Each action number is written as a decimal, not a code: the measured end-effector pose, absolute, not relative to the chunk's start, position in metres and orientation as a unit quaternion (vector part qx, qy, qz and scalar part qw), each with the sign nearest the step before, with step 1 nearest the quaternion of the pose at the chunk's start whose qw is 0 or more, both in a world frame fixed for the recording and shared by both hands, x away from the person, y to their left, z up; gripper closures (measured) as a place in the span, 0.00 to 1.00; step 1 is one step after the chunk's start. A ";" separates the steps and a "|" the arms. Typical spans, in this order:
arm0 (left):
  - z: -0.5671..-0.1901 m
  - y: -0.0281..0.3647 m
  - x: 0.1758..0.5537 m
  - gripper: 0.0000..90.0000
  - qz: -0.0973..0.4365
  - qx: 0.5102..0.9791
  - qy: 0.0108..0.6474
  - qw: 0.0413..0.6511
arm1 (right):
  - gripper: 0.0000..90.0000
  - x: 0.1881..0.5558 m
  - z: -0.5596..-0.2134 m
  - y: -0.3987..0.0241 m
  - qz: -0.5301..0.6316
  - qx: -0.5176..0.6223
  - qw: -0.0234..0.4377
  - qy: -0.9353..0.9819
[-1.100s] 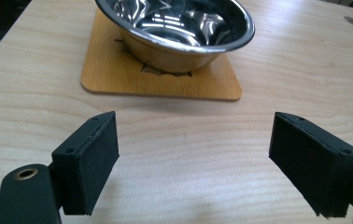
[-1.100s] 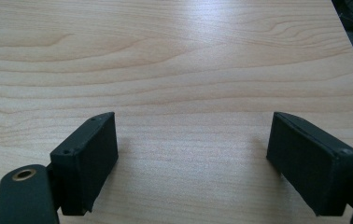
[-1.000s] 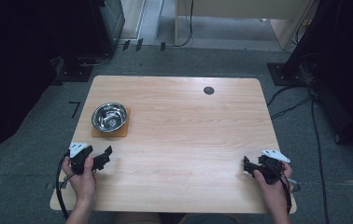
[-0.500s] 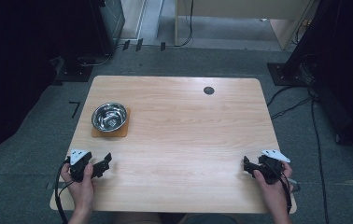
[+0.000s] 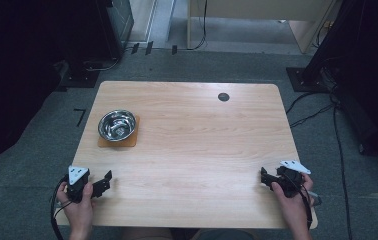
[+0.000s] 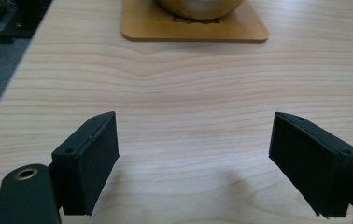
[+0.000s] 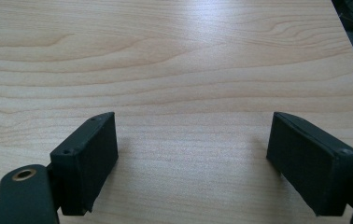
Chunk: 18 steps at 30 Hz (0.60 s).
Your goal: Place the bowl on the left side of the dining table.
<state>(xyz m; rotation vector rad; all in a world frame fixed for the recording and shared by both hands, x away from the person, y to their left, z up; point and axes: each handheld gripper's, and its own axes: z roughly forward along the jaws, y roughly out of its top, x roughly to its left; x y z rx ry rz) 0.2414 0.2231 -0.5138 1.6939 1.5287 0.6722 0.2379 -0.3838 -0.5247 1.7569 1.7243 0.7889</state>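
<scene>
Left gripper [image 5: 104,181] sits low over the near-left corner of the light wood-grain tabletop [image 5: 192,150], held in the person's left hand [image 5: 77,202]. Jaws spread wide, nothing between them — bare wood in the gap in the left gripper view [image 6: 193,158]. Grey three-cornered plate on top, cable trailing off the near edge.

Right gripper [image 5: 264,176] is at the near-right corner, in the right hand [image 5: 292,200]. Jaws also spread wide and empty; the right gripper view shows plain tabletop [image 7: 174,70] between and ahead of the pads [image 7: 101,154], with the tabletop's edge off to the right of the jaws.

Nearest thing to the left jaws: a shiny round steel bowl [image 5: 117,125] resting on a square brown wooden coaster [image 5: 127,140]. It is ahead of the left jaws, well apart from them. In the left gripper view the coaster [image 6: 193,28] is at the top, straight ahead and slightly left of the gap's centre, with the bowl's lower curve [image 6: 198,7] just cut off by the frame. Bowl is upright, centred on the coaster; contents can't be made out beyond reflections.

The bowl is far from the right jaws — across the tabletop, forward and to their left.

Small dark round grommet [image 5: 223,96] is in the tabletop near the far edge, well ahead of both grippers.
</scene>
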 end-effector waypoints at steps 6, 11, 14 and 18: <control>-0.515 0.240 0.238 0.18 0.257 0.665 0.604 0.355 | 0.18 0.238 -0.525 -0.384 0.293 0.654 0.275 0.641; -0.517 0.252 0.238 0.18 0.252 0.685 0.594 0.337 | 0.18 0.238 -0.525 -0.384 0.293 0.653 0.275 0.641; -0.517 0.259 0.237 0.18 0.265 0.693 0.591 0.315 | 0.18 0.238 -0.525 -0.384 0.293 0.654 0.275 0.641; -0.517 0.265 0.236 0.18 0.253 0.695 0.593 0.318 | 0.18 0.238 -0.525 -0.384 0.293 0.654 0.275 0.641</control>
